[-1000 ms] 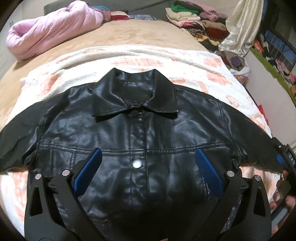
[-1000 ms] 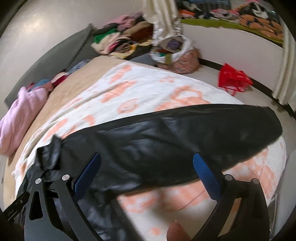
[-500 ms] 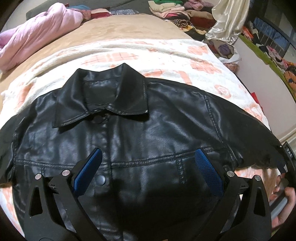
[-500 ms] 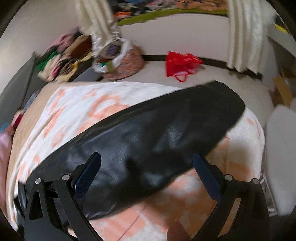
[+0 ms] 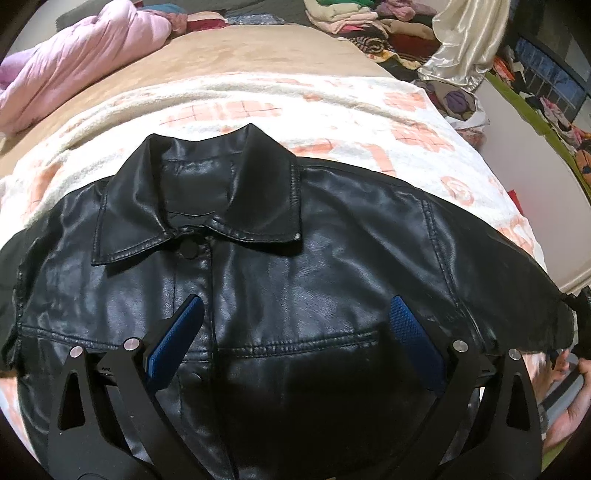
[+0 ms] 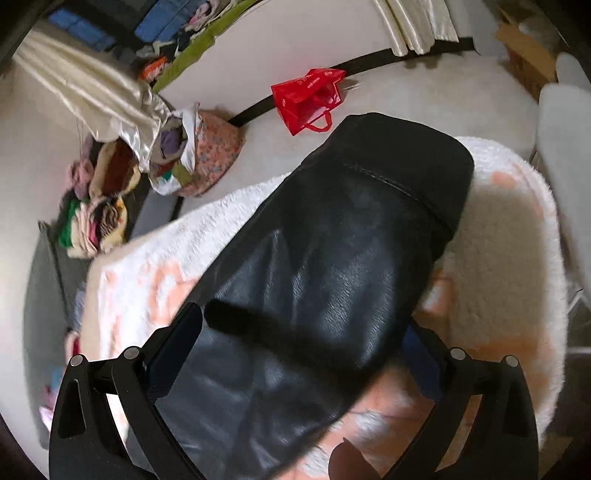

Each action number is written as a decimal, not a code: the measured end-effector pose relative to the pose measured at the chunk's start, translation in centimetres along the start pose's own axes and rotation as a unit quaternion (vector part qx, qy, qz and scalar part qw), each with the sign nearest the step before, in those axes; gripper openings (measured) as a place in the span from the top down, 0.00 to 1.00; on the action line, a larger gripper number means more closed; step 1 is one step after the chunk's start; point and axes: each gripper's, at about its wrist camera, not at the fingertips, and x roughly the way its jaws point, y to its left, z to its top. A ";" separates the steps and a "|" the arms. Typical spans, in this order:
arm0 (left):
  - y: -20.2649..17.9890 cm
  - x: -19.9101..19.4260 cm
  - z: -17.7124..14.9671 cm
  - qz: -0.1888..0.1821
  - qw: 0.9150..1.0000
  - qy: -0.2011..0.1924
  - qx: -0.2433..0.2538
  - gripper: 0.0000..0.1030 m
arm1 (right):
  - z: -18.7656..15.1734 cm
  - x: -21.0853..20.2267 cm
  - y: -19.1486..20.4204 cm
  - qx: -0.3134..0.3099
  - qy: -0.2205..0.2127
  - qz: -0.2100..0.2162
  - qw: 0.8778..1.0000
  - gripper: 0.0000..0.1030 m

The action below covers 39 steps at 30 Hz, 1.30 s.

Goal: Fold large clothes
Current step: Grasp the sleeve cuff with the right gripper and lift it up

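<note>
A black leather jacket (image 5: 295, 266) lies front up, buttoned, collar away from me, on a white and orange blanket (image 5: 332, 107). My left gripper (image 5: 295, 332) hovers open over the jacket's chest, nothing between its blue pads (image 5: 177, 339). In the right wrist view the jacket's right sleeve (image 6: 332, 258) runs away from me to its cuff (image 6: 406, 166) near the blanket's corner. My right gripper (image 6: 299, 350) stands open low over that sleeve, one finger on either side of it. The right gripper (image 5: 580, 321) and a hand (image 5: 565, 417) show at the sleeve end.
A pink quilt (image 5: 74, 66) and piles of clothes (image 5: 369, 22) lie at the bed's far end. On the floor past the blanket's corner are a red bag (image 6: 310, 99) and a flowered sack of clothes (image 6: 207, 155). A white chair (image 6: 565, 147) stands at the right.
My left gripper has shifted right over the jacket's chest and come closer. My right gripper has turned along the sleeve toward the cuff and dropped lower, so the sleeve now lies between its fingers.
</note>
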 end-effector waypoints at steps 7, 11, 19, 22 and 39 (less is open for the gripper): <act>0.9 -0.4 0.2 0.003 1.000 -0.007 -0.009 0.09 | 1.0 -0.6 -0.9 0.047 -0.008 0.119 0.992 0.72; 1.6 -1.2 0.0 0.000 1.000 -0.006 -0.013 0.09 | 1.4 -2.3 0.8 0.012 -0.023 0.198 0.980 0.88; 4.2 -3.6 0.0 -0.004 0.999 -0.013 -0.030 0.09 | -1.4 -8.5 8.3 -0.160 -0.030 0.315 0.935 0.88; 5.4 -4.8 0.1 -0.012 0.999 -0.028 -0.038 0.09 | -3.4 -10.7 11.6 -0.216 -0.023 0.345 0.913 0.89; 15.9 -11.7 -0.7 -0.079 0.982 -0.097 -0.140 0.09 | -19.7 -18.9 23.8 -0.463 0.029 0.436 0.771 0.90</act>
